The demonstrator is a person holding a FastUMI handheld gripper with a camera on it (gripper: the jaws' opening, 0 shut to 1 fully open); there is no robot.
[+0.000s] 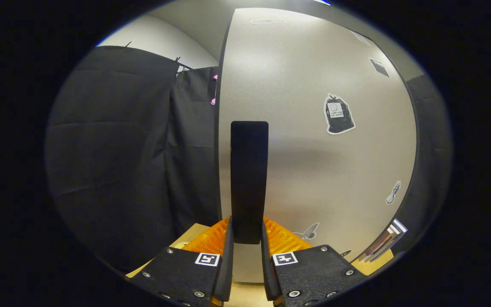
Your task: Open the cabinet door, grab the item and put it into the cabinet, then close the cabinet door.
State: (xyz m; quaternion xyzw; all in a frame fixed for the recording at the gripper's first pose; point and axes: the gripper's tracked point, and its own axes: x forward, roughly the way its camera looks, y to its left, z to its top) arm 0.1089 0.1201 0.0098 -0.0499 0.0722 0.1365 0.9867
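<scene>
Gripper (247, 238) fingers pinch the black vertical handle (249, 179) of the cabinet door (313, 162); jaws pressed against the handle's lower end from both sides. Handle sits near the door's left edge, standing upright. Door is pale grey with several stickers: a dark bag-shaped one (338, 114) toward the right, smaller ones lower down. Cannot tell if door is ajar. Black cloth wall (117, 153) hangs left of the door edge. Item to stow can't be identified.
</scene>
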